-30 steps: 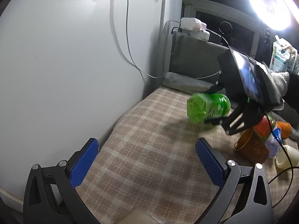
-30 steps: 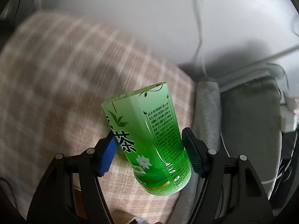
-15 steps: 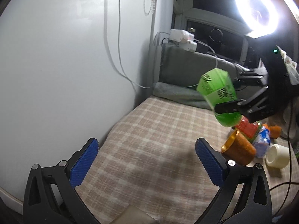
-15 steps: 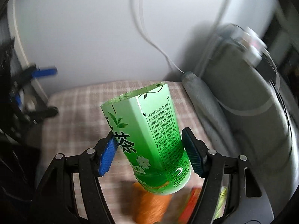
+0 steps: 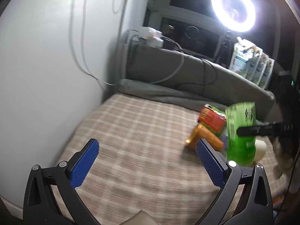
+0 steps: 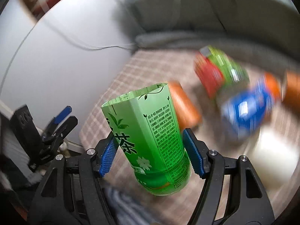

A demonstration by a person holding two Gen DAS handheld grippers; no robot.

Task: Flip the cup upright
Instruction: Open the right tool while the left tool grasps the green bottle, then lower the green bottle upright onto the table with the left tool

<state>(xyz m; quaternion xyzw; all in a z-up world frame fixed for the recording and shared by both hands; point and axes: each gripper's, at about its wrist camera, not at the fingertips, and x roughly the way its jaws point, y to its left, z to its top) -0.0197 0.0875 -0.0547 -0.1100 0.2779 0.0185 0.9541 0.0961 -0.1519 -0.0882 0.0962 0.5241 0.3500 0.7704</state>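
Note:
The green cup, a cut-off tea bottle with printed text, is held between the blue pads of my right gripper, open end away from the camera. In the left wrist view the green cup stands nearly upright, open end up, low over the checked cloth at the right, with a right gripper finger across it. My left gripper is open and empty over the cloth's near left part.
An orange cup lies on its side beside a red-and-green can and a cream cup. A blue bottle is blurred. A white wall is left, a grey cushion behind, a ring light above.
My right gripper has turned the green cup from tilted to nearly upright and lowered it to the right, near the other cups. The left gripper stayed open.

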